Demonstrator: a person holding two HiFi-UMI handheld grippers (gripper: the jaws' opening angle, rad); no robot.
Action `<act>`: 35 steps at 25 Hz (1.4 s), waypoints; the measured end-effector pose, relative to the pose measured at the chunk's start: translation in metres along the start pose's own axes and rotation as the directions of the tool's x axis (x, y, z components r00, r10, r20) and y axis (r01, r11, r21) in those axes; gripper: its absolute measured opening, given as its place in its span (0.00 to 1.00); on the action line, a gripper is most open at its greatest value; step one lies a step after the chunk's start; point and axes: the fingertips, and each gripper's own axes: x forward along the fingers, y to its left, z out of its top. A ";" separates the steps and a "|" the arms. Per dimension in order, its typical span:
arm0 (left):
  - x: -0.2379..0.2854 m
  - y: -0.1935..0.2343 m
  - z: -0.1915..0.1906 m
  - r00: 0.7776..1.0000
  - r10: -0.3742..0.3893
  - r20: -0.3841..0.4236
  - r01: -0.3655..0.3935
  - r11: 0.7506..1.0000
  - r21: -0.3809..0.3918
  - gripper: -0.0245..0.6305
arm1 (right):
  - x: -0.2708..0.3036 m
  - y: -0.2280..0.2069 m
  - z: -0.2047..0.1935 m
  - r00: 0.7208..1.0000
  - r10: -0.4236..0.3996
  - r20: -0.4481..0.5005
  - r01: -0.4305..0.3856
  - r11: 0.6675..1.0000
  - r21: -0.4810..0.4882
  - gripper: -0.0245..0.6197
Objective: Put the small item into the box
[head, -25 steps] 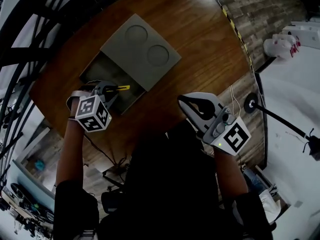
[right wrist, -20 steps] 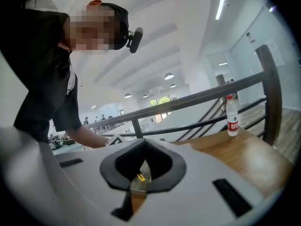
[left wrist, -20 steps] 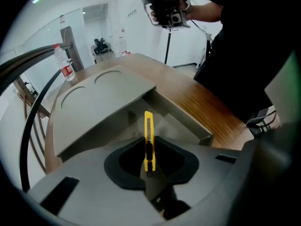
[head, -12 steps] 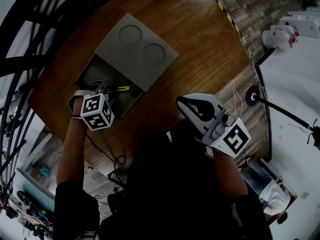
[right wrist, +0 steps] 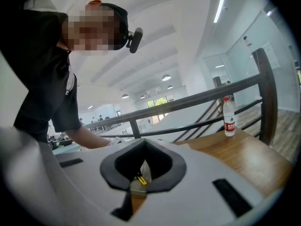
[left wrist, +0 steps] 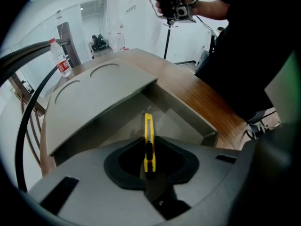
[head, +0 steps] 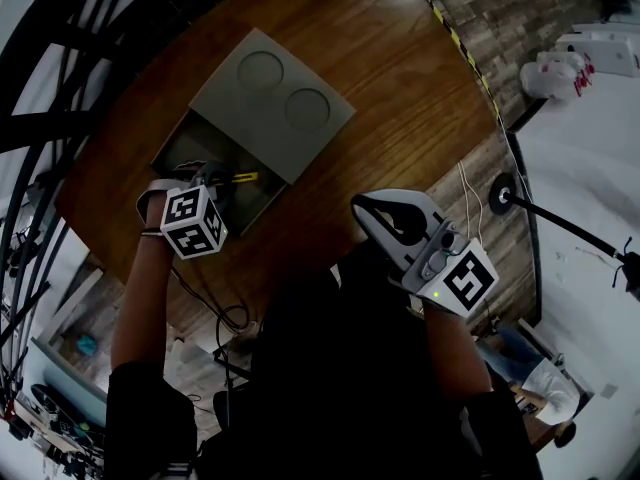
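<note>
The left gripper [left wrist: 149,163] is clamping the slim yellow plastic utility knife [left wrist: 148,134] by its rear end, its long axis pointing forward over the flat grey box's [head: 176,138] open compartment, while the closed, empty right gripper [head: 366,206] is hanging well apart.

A round brown wooden table [head: 400,98] filled the head view's upper middle, on a grey-brown plank floor [head: 520,28]. A clear plastic water bottle with a red label [right wrist: 229,119] stood upright near the table's edge, at the right of the right gripper view, before a black metal railing [right wrist: 188,101].
</note>
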 end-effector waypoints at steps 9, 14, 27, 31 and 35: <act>-0.025 0.004 0.015 0.992 0.080 0.099 -0.074 0.995 -0.070 0.22 | -0.002 0.009 0.010 0.999 0.046 0.005 -0.045 0.998 -0.040 0.05; -0.092 0.029 0.055 0.854 0.270 0.445 -0.088 0.918 -0.387 0.11 | 0.006 0.020 0.018 0.992 0.128 0.017 -0.127 0.990 -0.064 0.05; -0.336 -0.075 0.185 0.108 0.774 0.624 -0.051 0.631 -0.774 0.06 | -0.058 0.110 0.120 0.804 0.585 0.109 -0.534 0.790 -0.300 0.05; -0.336 -0.129 0.219 0.038 0.808 0.589 -0.043 0.590 -0.806 0.06 | -0.107 0.124 0.123 0.732 0.675 0.093 -0.623 0.718 -0.311 0.05; -0.313 -0.178 0.237 0.013 0.847 0.531 0.013 0.531 -0.848 0.06 | -0.138 0.127 0.107 0.701 0.710 0.072 -0.662 0.685 -0.306 0.05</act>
